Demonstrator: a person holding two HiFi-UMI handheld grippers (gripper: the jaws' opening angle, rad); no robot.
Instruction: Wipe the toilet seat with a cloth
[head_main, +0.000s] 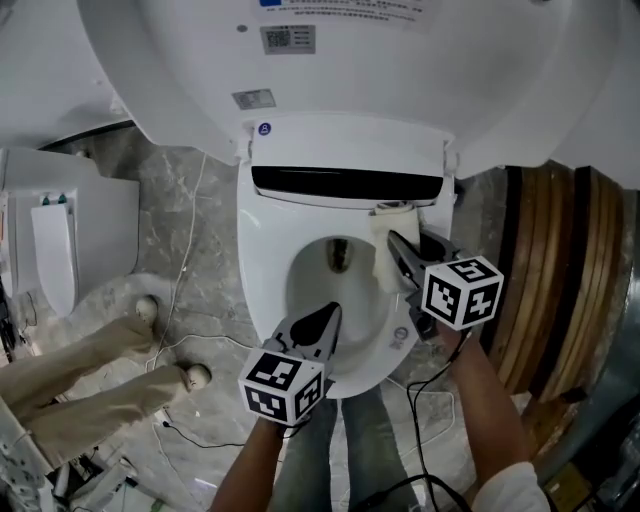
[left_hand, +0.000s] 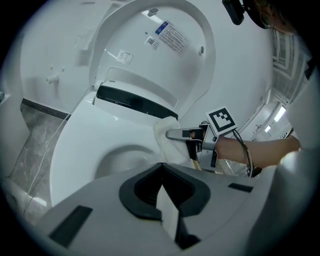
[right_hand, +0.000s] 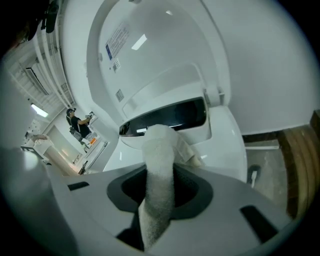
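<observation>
Left tool (head_main: 332, 312), closed empty, hangs above bowl (head_main: 318, 272); right tool (head_main: 393, 240) grips cloth (head_main: 384, 263) on edge of seat (head_main: 262, 250).

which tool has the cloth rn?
The right tool: its jaws are shut on the white cloth at the seat's back right. The left tool is shut on nothing, near the front.

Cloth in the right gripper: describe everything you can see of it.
The off-white terry cloth looks soft and nubby, bunched into a thick roll. The right gripper is shut on it, pinching its middle. One end sticks out past the jaws and a crumpled fold hangs beside it. In the head view it appears to rest on the white toilet seat at the rear right, just below the black hinge strip. No stains are visible.
</observation>
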